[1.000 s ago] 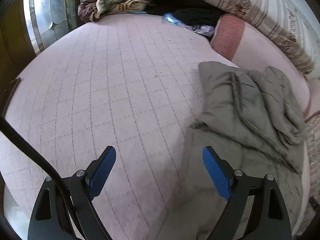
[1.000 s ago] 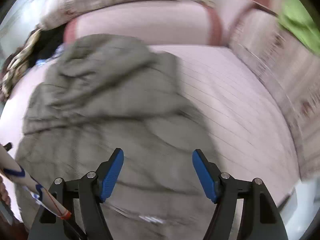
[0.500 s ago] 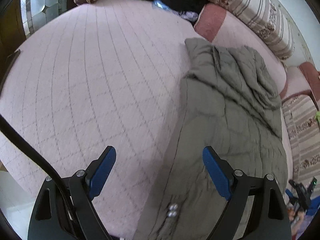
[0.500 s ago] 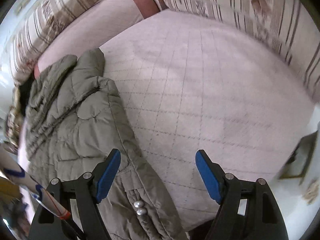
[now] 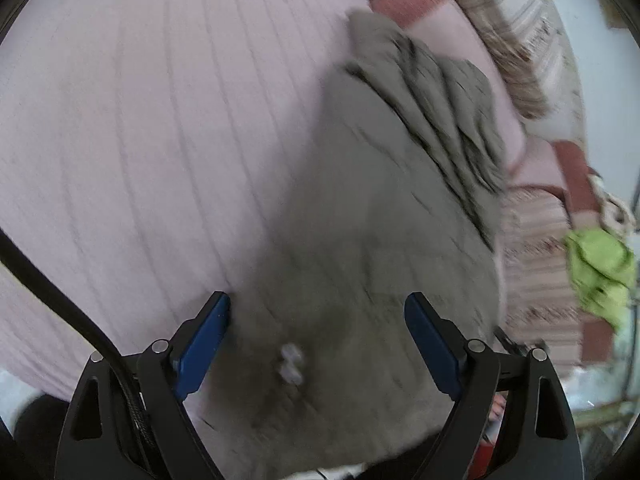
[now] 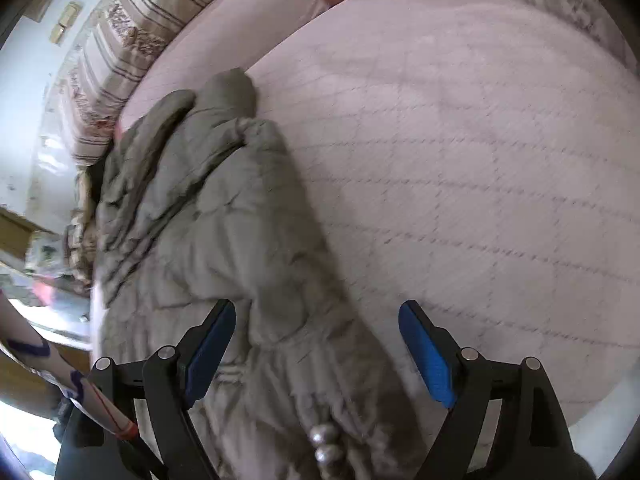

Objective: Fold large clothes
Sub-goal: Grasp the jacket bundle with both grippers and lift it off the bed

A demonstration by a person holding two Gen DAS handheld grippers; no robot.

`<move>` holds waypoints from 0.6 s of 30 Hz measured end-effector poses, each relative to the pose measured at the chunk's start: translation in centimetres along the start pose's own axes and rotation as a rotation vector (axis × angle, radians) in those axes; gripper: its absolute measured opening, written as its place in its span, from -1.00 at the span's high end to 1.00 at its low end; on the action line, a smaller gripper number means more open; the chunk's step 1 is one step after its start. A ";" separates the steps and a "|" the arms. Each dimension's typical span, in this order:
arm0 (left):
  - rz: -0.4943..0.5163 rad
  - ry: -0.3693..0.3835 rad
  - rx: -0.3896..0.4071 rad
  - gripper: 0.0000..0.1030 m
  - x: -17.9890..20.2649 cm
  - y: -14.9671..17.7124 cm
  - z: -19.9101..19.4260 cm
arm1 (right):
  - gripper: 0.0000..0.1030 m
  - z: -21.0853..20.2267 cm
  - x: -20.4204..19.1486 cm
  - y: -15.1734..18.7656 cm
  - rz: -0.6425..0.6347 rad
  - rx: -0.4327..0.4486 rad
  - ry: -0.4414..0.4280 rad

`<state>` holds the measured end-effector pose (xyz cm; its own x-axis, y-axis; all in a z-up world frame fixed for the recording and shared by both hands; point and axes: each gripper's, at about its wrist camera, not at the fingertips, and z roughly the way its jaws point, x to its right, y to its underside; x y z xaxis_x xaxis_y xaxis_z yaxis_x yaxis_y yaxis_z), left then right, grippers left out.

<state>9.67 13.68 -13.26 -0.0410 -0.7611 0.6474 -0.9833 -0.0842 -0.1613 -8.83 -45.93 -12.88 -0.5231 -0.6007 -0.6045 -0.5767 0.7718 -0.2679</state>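
A grey-green quilted jacket (image 5: 372,216) lies on a pink quilted bed (image 5: 140,128), its hood bunched at the far end and two silvery beads (image 5: 291,362) near its close hem. My left gripper (image 5: 316,344) is open and empty, its blue fingers (image 5: 204,336) hovering over the jacket's near end. In the right wrist view the jacket (image 6: 208,240) fills the left side, with its beads (image 6: 324,446) at the bottom. My right gripper (image 6: 316,356) is open and empty, straddling the jacket's right edge above the bed (image 6: 460,152).
Striped cushions (image 5: 512,44) and a pink bolster (image 5: 404,4) line the bed's far side. A green cloth (image 5: 598,268) lies at the right. More striped cushions (image 6: 120,52) run along the far left in the right wrist view. The bed's edge is just below both grippers.
Both grippers have swung toward the jacket's near hem. The left view now centres on the jacket instead of bare bed. Both stay open. The jacket has not moved.
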 end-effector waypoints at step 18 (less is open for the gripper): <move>-0.036 0.144 -0.019 -0.58 -1.0 6.7 0.5 | -0.61 -2.1 0.7 5.7 0.009 -0.137 -0.201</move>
<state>3.25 13.52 -15.37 -0.0295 -0.6577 0.7527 -0.9877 -0.0967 -0.1232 -13.85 -42.40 -13.28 -0.4011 -0.5302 -0.7470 -0.6596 0.7331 -0.1661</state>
